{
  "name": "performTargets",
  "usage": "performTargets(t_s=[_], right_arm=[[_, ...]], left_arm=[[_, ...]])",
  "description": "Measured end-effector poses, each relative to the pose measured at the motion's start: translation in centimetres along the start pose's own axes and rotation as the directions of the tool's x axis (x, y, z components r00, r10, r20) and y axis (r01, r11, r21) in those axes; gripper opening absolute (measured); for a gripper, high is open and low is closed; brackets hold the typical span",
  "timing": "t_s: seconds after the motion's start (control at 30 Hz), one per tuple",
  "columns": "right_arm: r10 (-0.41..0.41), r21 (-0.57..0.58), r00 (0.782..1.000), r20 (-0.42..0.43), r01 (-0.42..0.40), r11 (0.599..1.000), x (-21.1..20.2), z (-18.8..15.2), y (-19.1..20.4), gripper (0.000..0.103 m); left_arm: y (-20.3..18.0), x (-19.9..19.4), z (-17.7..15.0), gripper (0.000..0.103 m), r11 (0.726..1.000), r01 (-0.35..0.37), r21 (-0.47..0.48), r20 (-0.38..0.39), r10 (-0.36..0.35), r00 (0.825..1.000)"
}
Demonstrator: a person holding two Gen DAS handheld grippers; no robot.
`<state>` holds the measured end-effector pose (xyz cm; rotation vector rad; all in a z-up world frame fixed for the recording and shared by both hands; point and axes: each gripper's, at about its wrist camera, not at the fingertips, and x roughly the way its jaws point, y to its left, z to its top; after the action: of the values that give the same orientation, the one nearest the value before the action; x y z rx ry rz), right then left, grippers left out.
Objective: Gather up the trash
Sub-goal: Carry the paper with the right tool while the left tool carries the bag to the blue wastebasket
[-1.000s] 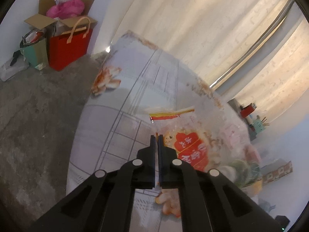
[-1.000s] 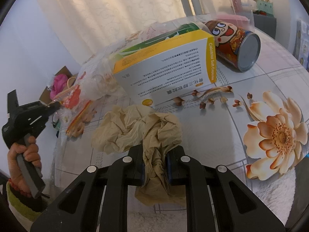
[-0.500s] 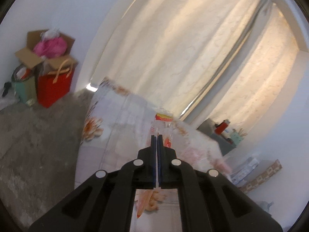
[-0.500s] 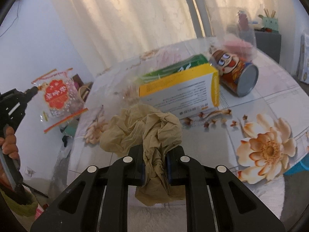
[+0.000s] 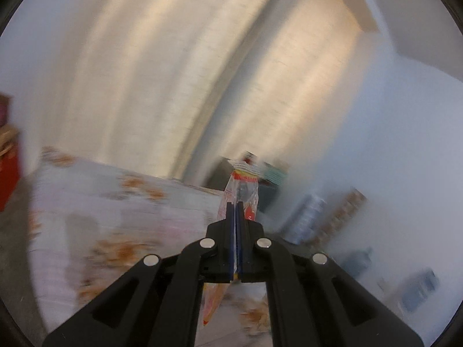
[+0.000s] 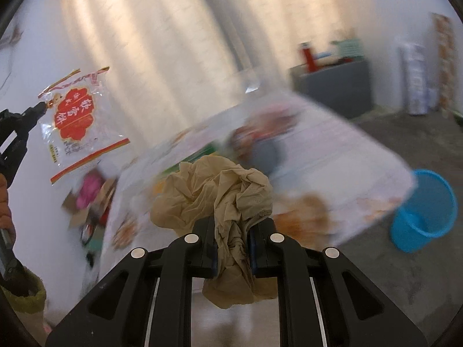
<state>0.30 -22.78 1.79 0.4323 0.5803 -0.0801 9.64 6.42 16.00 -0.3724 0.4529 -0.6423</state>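
Snack wrapper (image 6: 75, 121) lifted higher, clear, red-labelled, crumpled tan paper (image 6: 214, 199)

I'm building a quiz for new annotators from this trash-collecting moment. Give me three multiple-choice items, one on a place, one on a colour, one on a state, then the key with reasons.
1. Where is the bucket?
A. On the table
B. On the floor beside the table
C. Hanging from a tool

2. What colour is the bucket?
A. Blue
B. Red
C. Green

3. What is the right tool doing?
A. Standing open and empty
B. Shut on a can
C. Shut on crumpled beige paper

Key: B, since the bucket stands on grey floor just past the table's corner; A, since its wall and rim are bright blue; C, since the paper is wedged between the fingers and bulges out above and below them.
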Motion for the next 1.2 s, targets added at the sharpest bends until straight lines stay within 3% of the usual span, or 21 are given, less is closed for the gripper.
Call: performTargets(t_s=[0.17,0.27,0.37,0.47,0.5,0.53,0.57,0.63,0.7,0.73,0.83,1.03,1.1,1.2], right_arm=[[-0.192,0.168,0.977,0.093,0.174,0.970,-5.0,0.6,-8.9,0.014],[-0.311,0.280,0.944,0.112,0.271,0.921,-7.9,0.5,-14.7,0.014],[-0.402,0.359,0.909,0.108,0.342,0.868,-9.5,0.2,-19.1,0.014],[-0.473,0.430,0.877,0.079,0.398,0.810,-10.1,-0.1,-24.3,0.014],[-0.483,0.440,0.873,0.069,0.408,0.800,-9.7,-0.1,-25.1,0.014],[-0.496,0.456,0.867,0.055,0.420,0.785,-9.3,-0.1,-26.6,0.014],[-0.504,0.471,0.863,0.041,0.428,0.771,-8.8,-0.2,-28.1,0.014],[-0.505,0.488,0.863,0.006,0.438,0.755,-7.1,-0.4,-30.0,0.014],[-0.496,0.507,0.867,-0.038,0.445,0.738,-5.3,-0.3,-32.5,0.014],[-0.485,0.516,0.872,-0.067,0.447,0.731,-4.0,-0.4,-33.9,0.014],[-0.442,0.543,0.884,-0.154,0.450,0.709,0.0,-0.6,-37.6,0.014],[-0.368,0.580,0.881,-0.299,0.473,0.663,6.1,-1.3,-43.6,0.014],[-0.359,0.574,0.872,-0.334,0.490,0.656,7.8,-1.5,-44.7,0.014],[-0.347,0.556,0.854,-0.388,0.517,0.651,10.0,-1.6,-46.3,0.015]], left_arm=[[-8.0,8.2,-1.1,0.000,0.984,0.145,0.105,-0.134,-0.130,0.982],[-13.3,14.4,-3.2,0.000,0.965,0.215,0.151,-0.249,-0.173,0.953],[-18.8,21.7,-6.7,0.000,0.943,0.249,0.221,-0.374,-0.153,0.915],[-23.2,28.8,-11.0,0.000,0.929,0.277,0.247,-0.515,-0.116,0.849],[-25.0,31.9,-13.0,0.000,0.920,0.286,0.267,-0.570,-0.089,0.817],[-25.5,33.4,-14.0,0.000,0.919,0.286,0.272,-0.593,-0.074,0.801],[-26.7,36.1,-15.9,0.000,0.915,0.291,0.278,-0.641,-0.048,0.766],[-29.3,41.0,-19.8,0.000,0.908,0.283,0.307,-0.711,0.022,0.702],[-31.3,44.8,-23.1,0.000,0.900,0.279,0.336,-0.753,0.079,0.653],[-32.2,46.3,-24.2,0.000,0.897,0.272,0.348,-0.764,0.104,0.637],[-33.0,52.6,-29.5,0.000,0.891,0.234,0.389,-0.804,0.204,0.559],[-30.4,61.2,-36.0,0.001,0.911,0.146,0.385,-0.849,0.287,0.444],[-29.8,62.8,-37.4,0.001,0.913,0.123,0.389,-0.852,0.306,0.425],[-29.1,65.2,-39.6,0.003,0.914,0.101,0.392,-0.863,0.327,0.385]])
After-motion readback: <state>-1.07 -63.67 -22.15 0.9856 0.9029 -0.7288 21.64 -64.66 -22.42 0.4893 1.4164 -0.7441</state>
